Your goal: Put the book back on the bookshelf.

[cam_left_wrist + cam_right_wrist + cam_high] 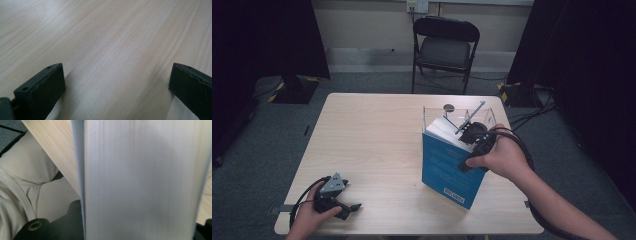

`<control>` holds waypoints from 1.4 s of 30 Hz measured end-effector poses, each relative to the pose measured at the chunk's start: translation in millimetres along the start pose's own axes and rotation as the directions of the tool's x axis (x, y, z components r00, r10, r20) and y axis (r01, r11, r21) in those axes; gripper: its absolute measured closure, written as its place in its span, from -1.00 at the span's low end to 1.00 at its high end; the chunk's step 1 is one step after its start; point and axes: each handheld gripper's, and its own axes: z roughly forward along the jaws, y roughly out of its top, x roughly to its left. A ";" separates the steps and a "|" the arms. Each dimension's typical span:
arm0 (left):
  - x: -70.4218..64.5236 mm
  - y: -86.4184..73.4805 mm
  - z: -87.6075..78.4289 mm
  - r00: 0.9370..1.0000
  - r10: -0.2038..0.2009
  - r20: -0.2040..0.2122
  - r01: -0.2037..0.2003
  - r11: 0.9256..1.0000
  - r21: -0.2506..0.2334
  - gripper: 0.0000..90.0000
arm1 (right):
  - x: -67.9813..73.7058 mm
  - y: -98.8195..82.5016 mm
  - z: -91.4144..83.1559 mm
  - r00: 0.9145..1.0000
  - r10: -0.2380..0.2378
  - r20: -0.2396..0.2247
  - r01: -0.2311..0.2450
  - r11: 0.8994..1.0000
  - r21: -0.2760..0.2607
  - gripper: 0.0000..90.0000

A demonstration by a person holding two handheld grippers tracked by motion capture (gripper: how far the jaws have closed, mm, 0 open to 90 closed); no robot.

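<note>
While the left gripper rests idle at the near left corner of the table, its jaws stand wide apart with nothing but bare wood between them, as the left gripper view confirms.

Farther in, on the right half of the table, the right gripper is clamped across the top of a thick blue book. The book stands on its lower edge, tilted, and leans toward or against the clear box behind it (contact cannot be confirmed). In the right gripper view, the pale block of pages sits between the jaws, which are closed onto its thickness.

Handling judgement: the book looks heavy for a one-handed grip, stiff as a closed block, with a smooth and probably slippery cover. Held at the top only, it may swing or slide. A grip squarely across both covers, near the spine, appears soundest; a pinch on loose pages would risk tearing them.

Behind the book stands the clear box, open at the top. A thin grey rod slants across its rim. A small dark round object lies at its far edge; what else it holds cannot be made out.

Beyond the table, a folding chair stands by the wall.
</note>
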 end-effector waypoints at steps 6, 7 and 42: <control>0.0 0.0 -0.1 1.000 0.000 0.000 0.000 1.000 0.001 -1.00 | -6.9 -9.5 -2.9 0.999 0.036 -0.004 -0.036 0.999 -0.004 0.37; 0.0 0.1 0.0 1.000 0.000 0.000 0.000 1.000 0.000 -1.00 | -7.6 -11.2 -3.4 0.999 0.043 -0.001 -0.043 0.999 -0.001 0.37; -0.2 -0.5 0.2 1.000 -0.002 0.000 0.002 1.000 -0.007 -1.00 | -43.9 -61.8 -25.5 0.980 0.195 0.048 -0.195 0.981 -0.007 0.37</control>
